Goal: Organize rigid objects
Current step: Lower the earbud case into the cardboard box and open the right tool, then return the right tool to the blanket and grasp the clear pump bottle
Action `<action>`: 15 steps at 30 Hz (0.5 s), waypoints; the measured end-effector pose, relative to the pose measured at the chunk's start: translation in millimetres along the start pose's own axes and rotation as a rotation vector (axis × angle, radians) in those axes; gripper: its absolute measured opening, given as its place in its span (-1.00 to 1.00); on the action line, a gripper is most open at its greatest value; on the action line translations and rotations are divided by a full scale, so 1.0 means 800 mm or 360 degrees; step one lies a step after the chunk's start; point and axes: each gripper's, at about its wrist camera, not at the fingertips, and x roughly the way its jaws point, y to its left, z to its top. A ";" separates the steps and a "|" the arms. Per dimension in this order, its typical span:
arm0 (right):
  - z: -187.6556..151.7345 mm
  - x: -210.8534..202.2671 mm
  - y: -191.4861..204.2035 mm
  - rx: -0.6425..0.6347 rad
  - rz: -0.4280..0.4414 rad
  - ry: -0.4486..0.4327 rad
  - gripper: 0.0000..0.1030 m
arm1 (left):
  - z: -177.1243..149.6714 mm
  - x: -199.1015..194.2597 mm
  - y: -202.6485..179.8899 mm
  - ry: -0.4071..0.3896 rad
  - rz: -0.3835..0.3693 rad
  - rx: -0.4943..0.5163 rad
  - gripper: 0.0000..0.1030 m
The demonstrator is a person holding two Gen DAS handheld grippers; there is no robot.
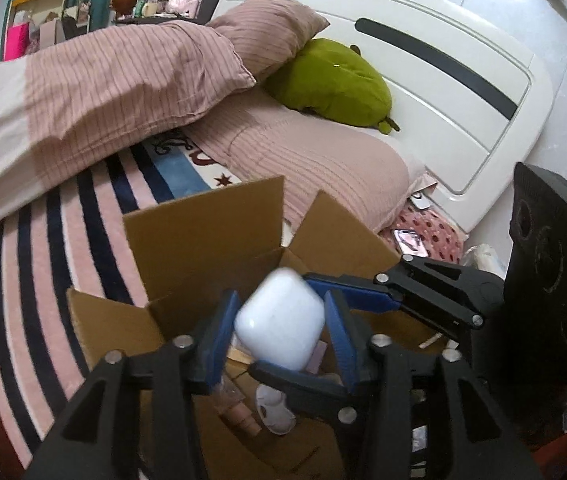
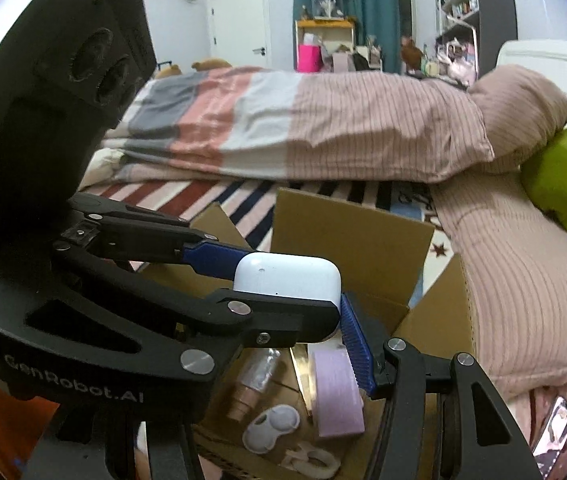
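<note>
A white earbud case (image 1: 281,320) hangs above the open cardboard box (image 1: 203,240). In the left wrist view it sits between my left gripper's (image 1: 279,328) blue pads, with small gaps showing at each side. In the right wrist view the case (image 2: 287,280) lies between the jaws of the other gripper (image 2: 275,280), which reaches in from the left. My right gripper's right blue pad (image 2: 357,348) stands beside the case; its left finger is hidden. The box (image 2: 351,236) holds a lilac box (image 2: 337,392), a clear bottle (image 2: 257,380) and a white lens case (image 2: 271,426).
The box stands on a striped rug-like blanket (image 1: 43,280) on the bed. A folded striped duvet (image 1: 103,92), pink pillows (image 1: 315,160), a green plush (image 1: 331,80) and a white headboard (image 1: 443,100) lie beyond. A phone (image 1: 407,240) rests by the pillow.
</note>
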 end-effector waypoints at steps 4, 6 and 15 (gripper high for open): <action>-0.001 0.002 -0.003 0.0011 0.0003 0.0035 0.20 | -0.001 -0.021 0.012 -0.0091 0.0032 -0.0016 0.38; 0.000 0.000 0.000 -0.0001 -0.0008 0.0026 0.26 | -0.002 -0.031 0.017 -0.0117 0.0064 -0.0029 0.40; 0.009 -0.013 0.025 -0.0043 -0.0031 -0.0019 0.26 | -0.034 -0.101 0.039 -0.0282 0.0261 -0.0079 0.63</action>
